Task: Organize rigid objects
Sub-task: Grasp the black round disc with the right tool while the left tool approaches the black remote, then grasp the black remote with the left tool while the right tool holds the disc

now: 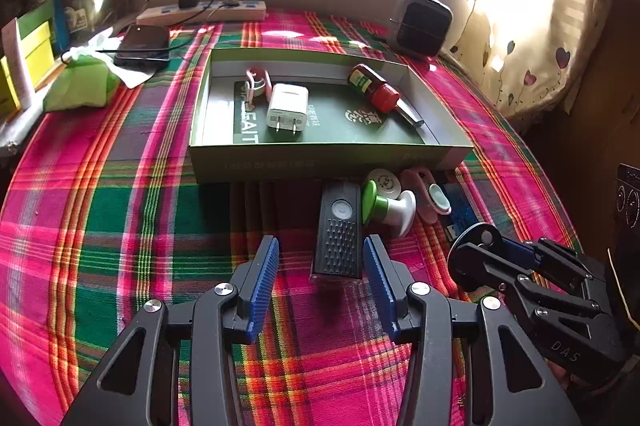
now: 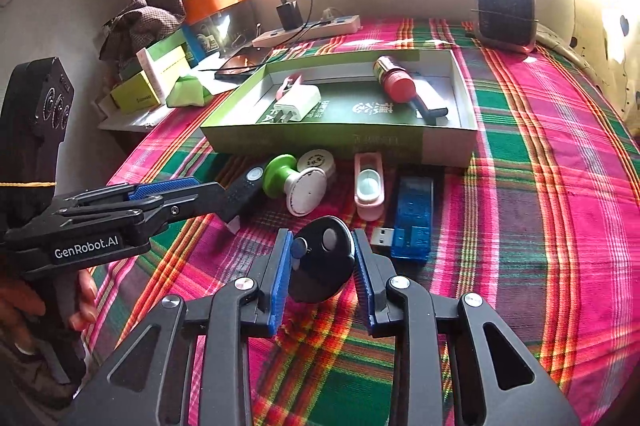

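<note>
My left gripper (image 1: 321, 244) is open over the plaid cloth. A black ribbed remote (image 1: 339, 230) lies flat between its fingers, near the right pad and free of both. My right gripper (image 2: 322, 240) is shut on a black key fob (image 2: 322, 258), held just above the cloth. Behind them an open green box (image 1: 328, 162) holds a white charger (image 1: 287, 106), a red-capped bottle (image 1: 374, 86) and a pink clip (image 1: 256, 82). A green-and-white knob (image 2: 296, 186), a pink case (image 2: 369, 190) and a blue USB stick (image 2: 412, 222) lie in front of the box.
A power strip (image 1: 204, 11), a phone (image 1: 144, 46) and a dark speaker (image 1: 422, 22) sit beyond the box by the wall. Green and yellow boxes (image 2: 160, 74) crowd the left edge. A person's hand (image 2: 80, 302) grips the left gripper's handle.
</note>
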The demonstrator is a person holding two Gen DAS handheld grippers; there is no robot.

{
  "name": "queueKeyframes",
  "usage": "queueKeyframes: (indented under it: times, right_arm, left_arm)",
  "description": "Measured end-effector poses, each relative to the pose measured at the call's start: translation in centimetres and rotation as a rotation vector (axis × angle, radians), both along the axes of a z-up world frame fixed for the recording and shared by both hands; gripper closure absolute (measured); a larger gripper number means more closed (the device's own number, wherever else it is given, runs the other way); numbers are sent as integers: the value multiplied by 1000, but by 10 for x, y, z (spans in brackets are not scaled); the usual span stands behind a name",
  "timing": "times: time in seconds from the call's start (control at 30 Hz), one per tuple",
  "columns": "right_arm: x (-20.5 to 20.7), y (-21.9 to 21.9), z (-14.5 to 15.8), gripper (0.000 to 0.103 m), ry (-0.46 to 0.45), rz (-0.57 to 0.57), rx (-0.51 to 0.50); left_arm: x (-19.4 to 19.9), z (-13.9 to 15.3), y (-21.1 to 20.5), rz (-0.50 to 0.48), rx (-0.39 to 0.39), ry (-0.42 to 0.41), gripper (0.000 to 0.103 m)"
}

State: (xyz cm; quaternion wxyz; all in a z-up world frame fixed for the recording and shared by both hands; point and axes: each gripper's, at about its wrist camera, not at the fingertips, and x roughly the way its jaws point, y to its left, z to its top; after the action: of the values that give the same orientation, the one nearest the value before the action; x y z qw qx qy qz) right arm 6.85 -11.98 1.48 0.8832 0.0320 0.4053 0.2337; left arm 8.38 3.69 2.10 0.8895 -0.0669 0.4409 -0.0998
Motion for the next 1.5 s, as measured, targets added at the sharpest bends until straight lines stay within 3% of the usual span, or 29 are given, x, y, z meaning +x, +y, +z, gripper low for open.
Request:
queueKeyframes:
  times: [0.5, 0.77, 1.13, 1.43, 1.5]
  right_arm:
    - [-8, -51, 13, 72, -46, -116, 34]
    - [-6, -54, 14, 72, -48, -119, 43]
    - [-1, -56, 11, 72, -36, -126, 57]
    - [1, -57, 9, 72, -29, -126, 64]
    - [2, -57, 8, 72, -26, -126, 65]
  left_arm:
    - [20, -13, -17, -3, 82, 28, 59]
    - [27, -14, -15, 20, 131, 17, 59]
    - [29, -15, -7, 49, 131, 3, 60]
    - [28, -16, 1, 84, 129, -1, 80]
    - [27, -16, 2, 84, 124, -2, 80]
